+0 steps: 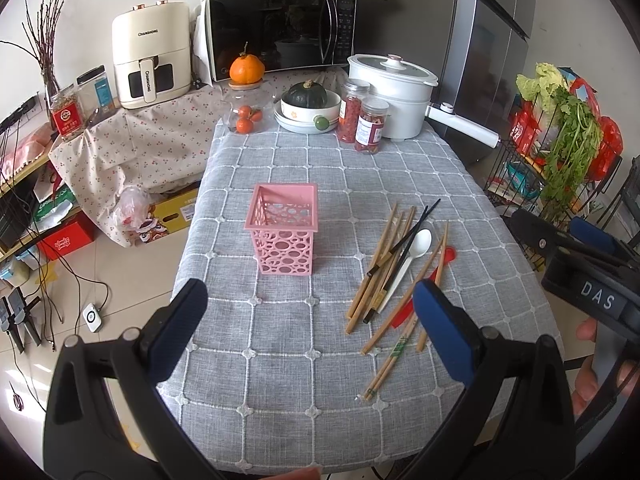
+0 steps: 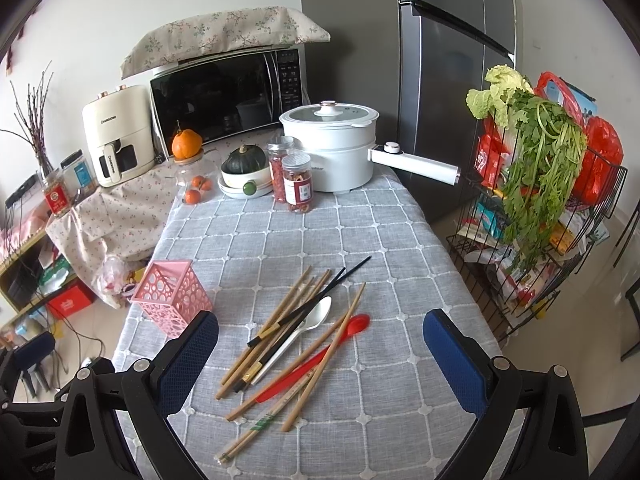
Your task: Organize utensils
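Note:
A pink perforated basket [image 1: 285,231] stands upright and empty on the grey checked tablecloth [image 1: 280,360]; it also shows in the right wrist view [image 2: 172,297]. To its right lies a loose pile of wooden chopsticks [image 1: 384,264], black chopsticks [image 1: 404,248], a white spoon [image 1: 408,264] and a red spoon [image 2: 320,356]. The pile shows in the right wrist view [image 2: 292,320]. My left gripper [image 1: 308,324] is open and empty above the table's near part. My right gripper [image 2: 320,352] is open and empty, above the pile; it also shows in the left wrist view [image 1: 576,248].
At the table's far end stand a white electric pot [image 1: 390,96], two red-filled jars [image 1: 362,118], a bowl with a green squash [image 1: 310,108] and a glass jar of oranges [image 1: 246,114]. A wire rack with greens [image 2: 544,208] stands right of the table. A fridge [image 2: 440,60] is behind.

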`<action>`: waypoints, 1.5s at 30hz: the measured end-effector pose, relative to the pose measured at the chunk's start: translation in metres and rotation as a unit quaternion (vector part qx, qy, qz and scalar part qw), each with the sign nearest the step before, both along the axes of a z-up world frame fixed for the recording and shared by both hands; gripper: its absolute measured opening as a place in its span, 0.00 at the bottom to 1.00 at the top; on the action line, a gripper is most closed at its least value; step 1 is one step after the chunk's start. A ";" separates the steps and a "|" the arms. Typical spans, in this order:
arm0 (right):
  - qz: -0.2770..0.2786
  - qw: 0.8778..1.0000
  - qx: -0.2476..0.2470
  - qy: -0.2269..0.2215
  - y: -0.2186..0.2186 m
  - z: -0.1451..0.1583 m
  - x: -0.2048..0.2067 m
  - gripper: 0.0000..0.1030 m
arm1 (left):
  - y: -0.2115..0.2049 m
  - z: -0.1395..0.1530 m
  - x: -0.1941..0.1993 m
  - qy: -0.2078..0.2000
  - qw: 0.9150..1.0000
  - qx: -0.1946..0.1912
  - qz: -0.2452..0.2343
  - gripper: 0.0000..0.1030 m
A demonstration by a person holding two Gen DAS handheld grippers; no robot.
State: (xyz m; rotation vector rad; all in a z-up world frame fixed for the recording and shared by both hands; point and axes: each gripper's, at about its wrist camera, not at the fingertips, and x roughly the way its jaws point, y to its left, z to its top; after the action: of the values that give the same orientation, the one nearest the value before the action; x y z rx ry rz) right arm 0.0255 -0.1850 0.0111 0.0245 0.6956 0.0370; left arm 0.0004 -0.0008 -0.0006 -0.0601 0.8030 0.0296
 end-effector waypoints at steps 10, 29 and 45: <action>0.000 1.000 0.001 0.001 0.000 0.000 0.001 1.00 | -0.001 -0.001 -0.001 0.000 1.000 0.000 0.000 0.99; -0.018 0.995 0.069 0.067 -0.036 -0.002 0.035 1.00 | -0.030 -0.004 0.037 -0.014 0.997 0.002 -0.070 0.99; -0.008 0.967 0.152 0.203 -0.076 -0.071 0.149 0.58 | -0.072 -0.047 0.166 0.207 0.961 -0.056 -0.177 0.45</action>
State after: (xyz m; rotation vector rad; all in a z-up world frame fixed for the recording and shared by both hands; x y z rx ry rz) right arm 0.1743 -0.2610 -0.0600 0.3414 1.0952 0.1251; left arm 0.1667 -0.0733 -0.0479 -0.0166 1.2252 -0.3532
